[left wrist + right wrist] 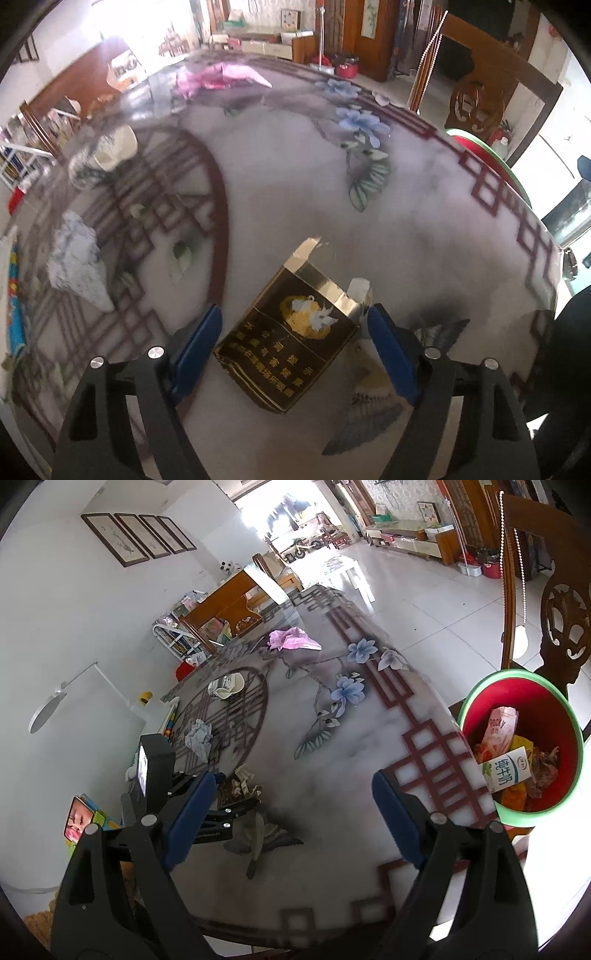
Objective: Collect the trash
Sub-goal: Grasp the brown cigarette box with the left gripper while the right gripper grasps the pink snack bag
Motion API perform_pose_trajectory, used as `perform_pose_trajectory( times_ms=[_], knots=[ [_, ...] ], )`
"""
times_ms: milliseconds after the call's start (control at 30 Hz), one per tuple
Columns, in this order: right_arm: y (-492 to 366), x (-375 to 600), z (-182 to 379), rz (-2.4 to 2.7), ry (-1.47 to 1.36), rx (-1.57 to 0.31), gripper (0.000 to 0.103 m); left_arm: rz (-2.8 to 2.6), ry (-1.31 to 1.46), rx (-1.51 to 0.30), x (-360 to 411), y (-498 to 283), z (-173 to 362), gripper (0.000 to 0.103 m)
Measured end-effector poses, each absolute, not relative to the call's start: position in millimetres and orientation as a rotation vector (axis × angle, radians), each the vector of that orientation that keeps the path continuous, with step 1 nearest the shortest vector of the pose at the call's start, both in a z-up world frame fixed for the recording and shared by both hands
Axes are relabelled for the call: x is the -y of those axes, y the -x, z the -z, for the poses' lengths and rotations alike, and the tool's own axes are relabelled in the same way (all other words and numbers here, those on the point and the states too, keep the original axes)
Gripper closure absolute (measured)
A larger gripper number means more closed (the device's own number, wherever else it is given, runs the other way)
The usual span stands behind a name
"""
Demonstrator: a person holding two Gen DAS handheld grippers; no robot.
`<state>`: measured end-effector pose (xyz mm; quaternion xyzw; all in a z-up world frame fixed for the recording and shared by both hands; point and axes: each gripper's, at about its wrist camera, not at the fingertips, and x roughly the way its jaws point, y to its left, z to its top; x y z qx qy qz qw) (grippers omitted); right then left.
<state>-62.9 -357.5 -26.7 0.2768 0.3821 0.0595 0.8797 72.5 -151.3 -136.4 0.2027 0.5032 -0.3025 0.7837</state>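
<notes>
A dark brown and gold cigarette pack (291,332) with its lid open lies on the painted glass table (295,206). My left gripper (293,321) is open, one blue finger on each side of the pack, not touching it. My right gripper (291,786) is open and empty above the table's near edge. Other trash on the table: a crumpled white tissue (79,264) (199,736), a tipped paper cup (112,149) (227,688) and a pink wrapper (221,75) (291,638). A red bin with a green rim (543,808) stands to the right, holding cartons and wrappers.
The left gripper's body (159,771) shows in the right wrist view at the table's left side. A carved wooden chair (561,609) stands behind the bin. A colourful box (79,819) lies at the left. Tiled floor lies beyond the table.
</notes>
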Motion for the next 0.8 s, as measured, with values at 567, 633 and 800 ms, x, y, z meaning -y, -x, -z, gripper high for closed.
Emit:
perform_pose_trajectory(
  times_ms=[567, 633, 800],
  knots=[
    [-21.1, 335.4, 47.7, -0.202, -0.443, -1.027, 0.018, 0.507, 0.015, -1.033, 45.2, -45.3, 102.3, 0.048],
    [-58.0, 323.2, 46.0, -0.157, -0.331, -0.988, 0.018, 0.496, 0.065, -1.044, 37.7, -52.8, 106.6, 0.048],
    [-168.6, 304.7, 64.9, -0.069, -0.217, -1.029, 0.018, 0.502, 0.078, -1.067, 36.7, -61.7, 114.7, 0.048]
  ],
)
